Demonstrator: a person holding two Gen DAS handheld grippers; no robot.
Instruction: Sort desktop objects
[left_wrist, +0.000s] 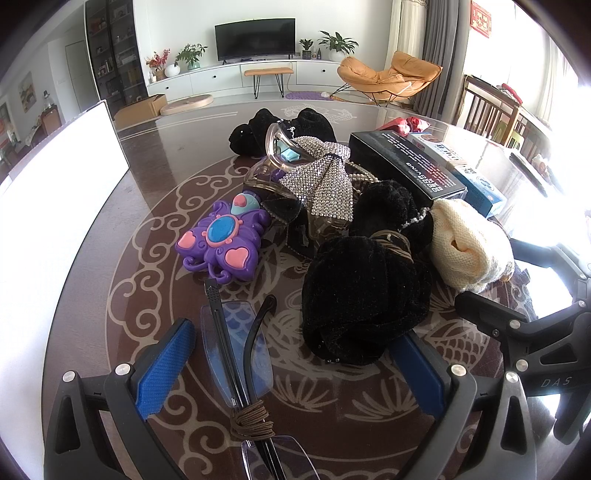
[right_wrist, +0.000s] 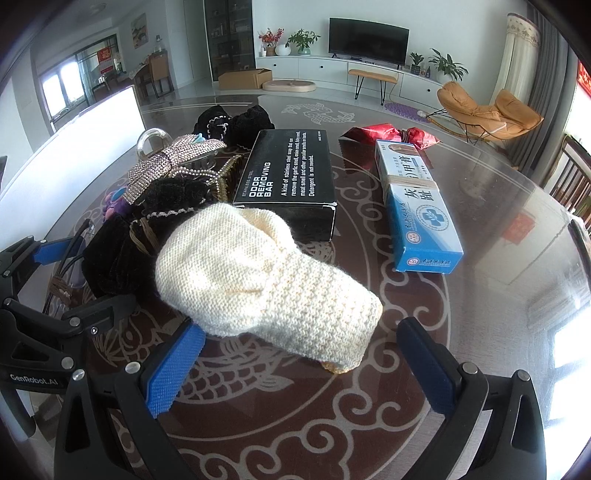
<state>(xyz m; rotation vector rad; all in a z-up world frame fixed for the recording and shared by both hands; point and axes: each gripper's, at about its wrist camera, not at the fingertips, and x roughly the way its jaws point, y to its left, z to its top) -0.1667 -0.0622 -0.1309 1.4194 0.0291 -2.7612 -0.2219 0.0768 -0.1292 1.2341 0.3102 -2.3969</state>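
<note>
- The left gripper (left_wrist: 295, 373) hangs low over the counter (left_wrist: 110, 295), jaws wide apart and holding nothing; folded glasses (left_wrist: 236, 354), bound with a brown elastic band (left_wrist: 253, 421), lie between its blue pads (left_wrist: 166, 365).
- A black velvet scrunchie (left_wrist: 362, 295) sits just ahead of the left gripper's right finger, crowding that side of the opening.
- Beyond the glasses lies a purple butterfly toy (left_wrist: 225, 240), its tail touching one temple tip.
- Towards the counter's middle, a rhinestone bow (left_wrist: 321, 181) lies atop a clear hair claw (left_wrist: 280, 155), with another black scrunchie (left_wrist: 258, 129) behind.
- The right gripper (right_wrist: 299, 365) has its jaws spread open and empty, with the near end of a cream knitted piece (right_wrist: 266, 284) lying just in front of the gap.
- The knitted piece leans against the black pile on one side, and its far end touches a black box (right_wrist: 288, 177) printed "ODOR REMOVING BAR".
- A blue-and-white carton (right_wrist: 417, 199) lies beside the black box, apart from it; a red wrapper (right_wrist: 388, 134) lies just behind the carton.
- A white panel (left_wrist: 55, 206) stands along the counter's left edge.
</note>
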